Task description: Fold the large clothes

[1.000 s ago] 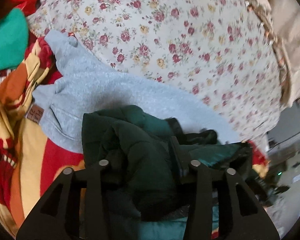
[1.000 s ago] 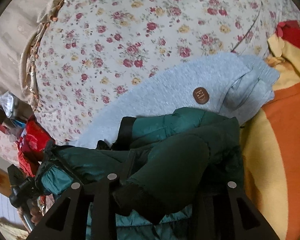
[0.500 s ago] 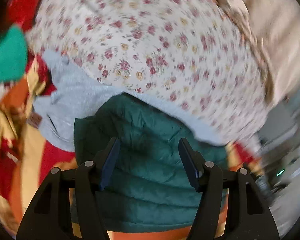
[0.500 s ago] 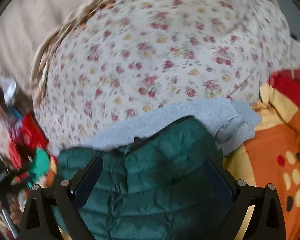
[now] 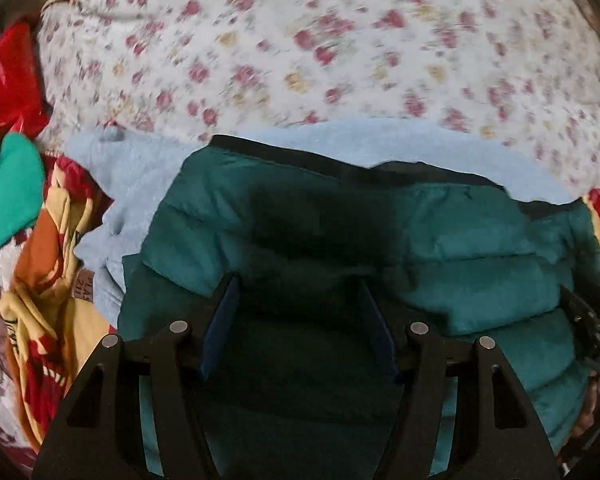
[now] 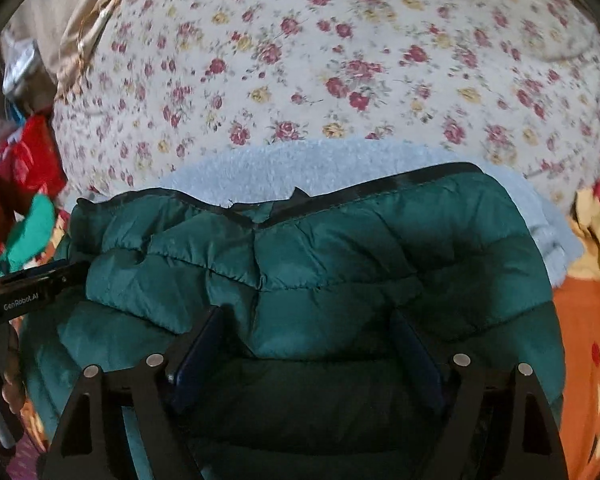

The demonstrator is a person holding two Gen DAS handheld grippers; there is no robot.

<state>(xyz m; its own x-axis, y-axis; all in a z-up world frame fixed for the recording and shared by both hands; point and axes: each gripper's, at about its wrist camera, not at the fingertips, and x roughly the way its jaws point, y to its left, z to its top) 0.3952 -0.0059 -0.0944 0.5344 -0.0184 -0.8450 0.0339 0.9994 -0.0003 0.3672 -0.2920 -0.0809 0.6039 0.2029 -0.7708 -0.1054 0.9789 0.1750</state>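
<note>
A dark green quilted jacket [image 5: 440, 240] lies folded flat on a light blue-grey sweatshirt [image 5: 132, 168]; it also fills the lower right wrist view [image 6: 340, 248], with the sweatshirt [image 6: 300, 164] showing beyond it. My left gripper [image 5: 298, 292] is open and empty just above the jacket. My right gripper [image 6: 306, 320] is open and empty above the jacket too. The other gripper's body shows at the edge of each view [image 6: 32, 292].
A floral bedsheet [image 6: 340, 60] covers the bed beyond the clothes. A red, orange and yellow patterned blanket [image 5: 48, 280] lies beside the jacket. A green cloth [image 5: 8, 192] and a red cloth [image 5: 8, 80] lie at the left.
Both grippers held bunched jacket cloth a second ago. They have opened and let go, and the jacket now lies flat and smooth. Both views have shifted over the jacket.
</note>
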